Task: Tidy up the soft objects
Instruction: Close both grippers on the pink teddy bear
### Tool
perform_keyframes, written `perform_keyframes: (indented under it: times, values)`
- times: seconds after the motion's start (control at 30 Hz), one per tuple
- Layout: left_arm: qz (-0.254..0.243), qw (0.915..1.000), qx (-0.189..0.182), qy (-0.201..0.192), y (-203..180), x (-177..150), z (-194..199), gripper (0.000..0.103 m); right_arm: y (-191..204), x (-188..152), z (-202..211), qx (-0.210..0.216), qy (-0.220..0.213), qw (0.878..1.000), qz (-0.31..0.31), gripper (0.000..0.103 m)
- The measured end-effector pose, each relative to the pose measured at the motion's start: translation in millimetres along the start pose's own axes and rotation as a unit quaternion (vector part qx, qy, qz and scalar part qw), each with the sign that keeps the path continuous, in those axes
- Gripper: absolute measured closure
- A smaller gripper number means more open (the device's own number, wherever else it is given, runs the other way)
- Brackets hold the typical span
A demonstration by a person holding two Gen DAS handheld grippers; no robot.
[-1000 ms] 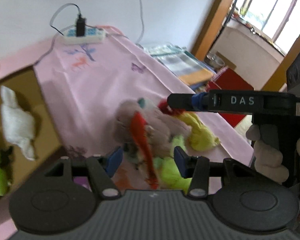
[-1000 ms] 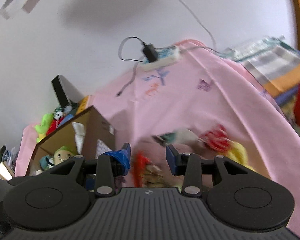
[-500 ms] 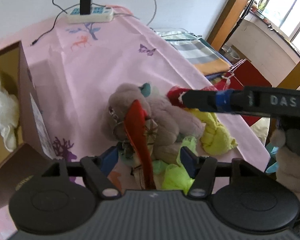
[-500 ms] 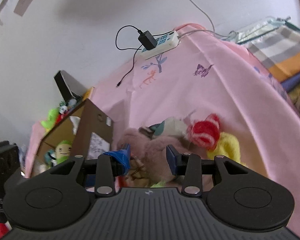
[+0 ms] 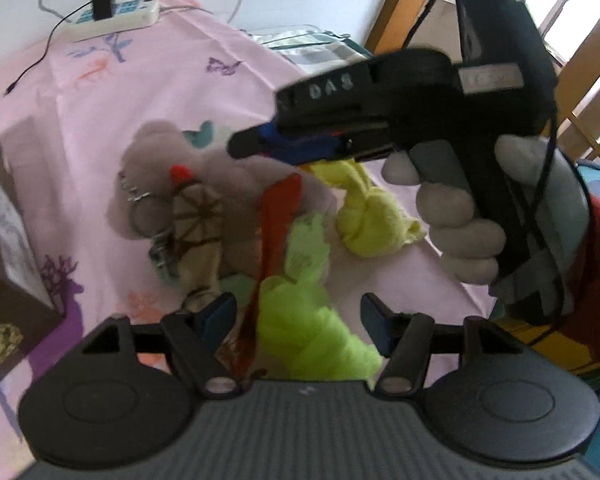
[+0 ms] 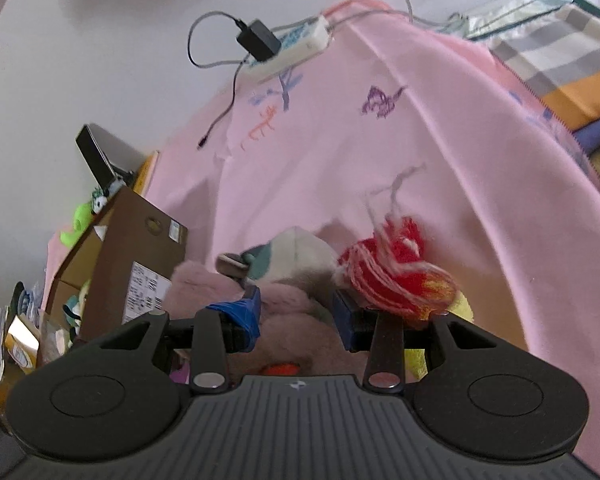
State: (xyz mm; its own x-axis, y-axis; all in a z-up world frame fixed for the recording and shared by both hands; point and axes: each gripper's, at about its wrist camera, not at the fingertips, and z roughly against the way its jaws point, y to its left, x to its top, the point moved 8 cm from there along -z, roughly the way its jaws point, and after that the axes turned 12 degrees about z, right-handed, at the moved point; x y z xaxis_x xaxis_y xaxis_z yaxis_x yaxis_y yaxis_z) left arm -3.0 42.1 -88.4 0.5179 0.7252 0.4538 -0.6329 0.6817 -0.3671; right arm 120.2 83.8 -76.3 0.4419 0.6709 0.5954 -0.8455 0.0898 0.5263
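- Left gripper (image 5: 296, 320): jaws spread, just been opening; neon-green plush (image 5: 312, 320) and red strip (image 5: 276, 232) lie between them, pads not pressing.
- Right gripper (image 6: 296, 312): jaws parted, just been opening a little, over pink-grey plush (image 6: 284, 320); nothing gripped.
- Toy pile sits on pink table cloth (image 6: 380, 152), cardboard box (image 6: 140, 264) to its left.
- Advice: take 1 toy per gripper; bite the bulk, not the strip.
- Red strip runs long, from near the left jaws up into the pile.
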Motion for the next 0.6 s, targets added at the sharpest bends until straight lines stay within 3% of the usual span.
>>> perform_keyframes:
  times: [0.17,0.3,0.47,0.6]
  values:
    - [0.042,0.9985,0.019,-0.028,30.6,15.7,16.7,0.038,0.4,0.8,-0.1,0.058,0.024,0.998,-0.026,0.078]
    - [0.086,0.9954,0.003,-0.044,45.8,30.9,25.8,0.037,14.7,3.1,7.5,0.137,0.039,0.989,-0.032,0.078]
    - [0.054,0.9971,-0.028,-0.045,21.4,30.1,28.5,0.035,35.1,2.2,8.4,0.214,0.071,0.974,-0.012,0.078]
    - [0.046,0.9979,-0.024,-0.038,18.6,33.3,21.8,0.034,50.3,-1.6,2.6,0.263,0.090,0.960,-0.023,0.078]
